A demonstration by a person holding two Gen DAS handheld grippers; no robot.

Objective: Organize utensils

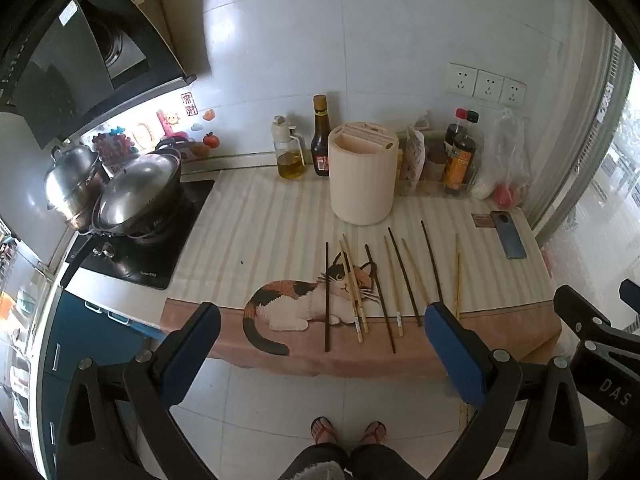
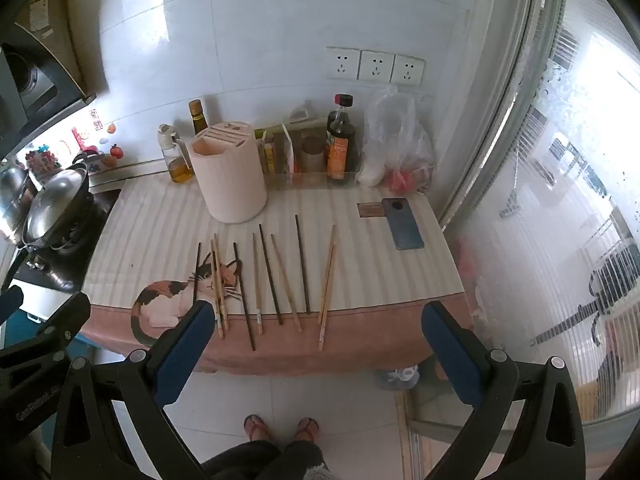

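Note:
Several chopsticks (image 1: pixel 376 288) (image 2: pixel 272 280), some dark and some pale bamboo, lie side by side on a striped cloth with a cat picture (image 1: pixel 304 300) (image 2: pixel 172 300). Behind them stands a cream utensil holder (image 1: pixel 363 178) (image 2: pixel 230 174) with slots in its top. My left gripper (image 1: pixel 322 344) hangs open above the counter's front edge, nothing between its blue pads. My right gripper (image 2: pixel 316 340) is open too, held over the near ends of the chopsticks without touching them. The right gripper's black frame (image 1: pixel 600 340) shows at the edge of the left wrist view.
Oil and sauce bottles (image 1: pixel 320 140) (image 2: pixel 340 140), a plastic bag (image 2: pixel 396 148) and packets line the wall. A phone (image 1: pixel 508 236) (image 2: pixel 404 224) lies at the cloth's right. A stove with a wok and pot (image 1: pixel 136 192) is at the left. A person's sandalled feet (image 1: pixel 348 432) stand below.

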